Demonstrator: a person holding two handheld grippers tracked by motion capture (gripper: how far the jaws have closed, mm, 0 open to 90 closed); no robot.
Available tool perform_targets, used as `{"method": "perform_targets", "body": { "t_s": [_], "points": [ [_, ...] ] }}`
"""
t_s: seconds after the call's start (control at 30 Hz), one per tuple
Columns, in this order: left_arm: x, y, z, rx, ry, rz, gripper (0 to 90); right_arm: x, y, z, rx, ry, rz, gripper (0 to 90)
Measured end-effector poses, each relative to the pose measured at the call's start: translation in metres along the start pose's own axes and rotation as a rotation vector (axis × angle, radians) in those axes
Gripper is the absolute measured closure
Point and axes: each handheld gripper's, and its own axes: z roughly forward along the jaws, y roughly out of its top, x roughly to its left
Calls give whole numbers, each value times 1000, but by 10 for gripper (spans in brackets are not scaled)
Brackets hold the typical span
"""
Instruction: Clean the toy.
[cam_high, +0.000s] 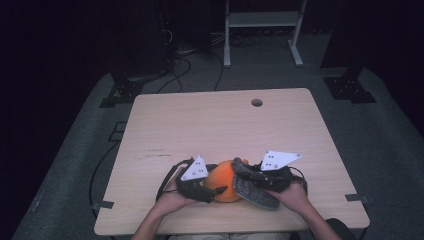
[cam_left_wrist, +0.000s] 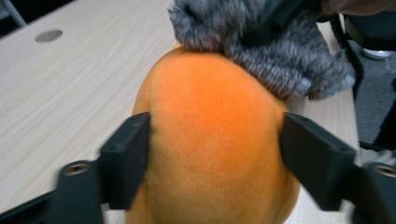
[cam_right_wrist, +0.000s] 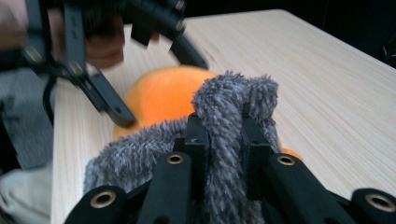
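Observation:
An orange plush ball (cam_high: 223, 179) lies near the table's front edge, between the two hands. My left gripper (cam_high: 216, 187) comes at it from the left. In the left gripper view the jaws (cam_left_wrist: 215, 149) press on both sides of the orange plush (cam_left_wrist: 210, 107). A grey fuzzy cloth (cam_high: 255, 192) drapes over the plush's right side. My right gripper (cam_high: 243, 169) is shut on a fold of it. In the right gripper view the pinched fold (cam_right_wrist: 233, 98) stands up between the jaws (cam_right_wrist: 224, 135), with the orange plush (cam_right_wrist: 163, 95) behind it.
The wooden table (cam_high: 220, 125) has a round cable hole (cam_high: 256, 102) near its far edge. Beyond the table are a white metal frame (cam_high: 260, 30), black stands and loose cables on the grey floor. The person's forearms come in at the bottom edge.

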Motion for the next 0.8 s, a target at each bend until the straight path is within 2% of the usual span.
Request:
{"method": "perform_targets", "body": {
  "t_s": [0.07, 0.1, 0.13, 0.23, 0.3, 0.33, 0.37, 0.43, 0.57, 0.63, 0.67, 0.73, 0.8],
  "points": [
    [8, 0, 2, -1, -18, -109, 135, 2, -2, 1, 10, 5, -6, 768],
    [11, -1, 5, 20, -35, -133, 124, 3, -2, 1, 6, 21, -3, 768],
    [10, -2, 8, 36, -35, -121, 142, 6, -2, 0, 1, 28, -1, 767],
    [-2, 2, 5, 5, 55, 9, 328, 12, 3, 1, -19, 43, -25, 767],
    [-10, 6, 4, -9, 131, 103, 369, 11, 4, 0, -35, 30, -23, 767],
    [-12, 6, 5, -3, 152, 133, 379, 7, 3, 0, -42, 20, -12, 767],
    [-12, 5, 6, 17, 153, 156, 384, 3, 0, -1, -45, 14, 4, 768],
    [-9, 0, 6, 7, 136, 151, 388, -8, -9, 0, -21, -11, 25, 769],
    [-1, -9, 1, -2, 101, 111, 387, -26, -26, 0, 37, -45, 97, 769],
    [3, -13, 0, -11, 82, 93, 385, -24, -24, -2, 11, -33, 107, 769],
    [3, -15, 1, -21, 70, 80, 384, -21, -20, -3, -15, -22, 103, 769],
    [3, -16, 3, -26, 43, 84, 376, -13, -10, -3, -64, 5, 74, 768],
    [3, -17, 3, -25, 46, 95, 371, -10, -7, 2, -52, 2, 54, 768]
  ]
}}
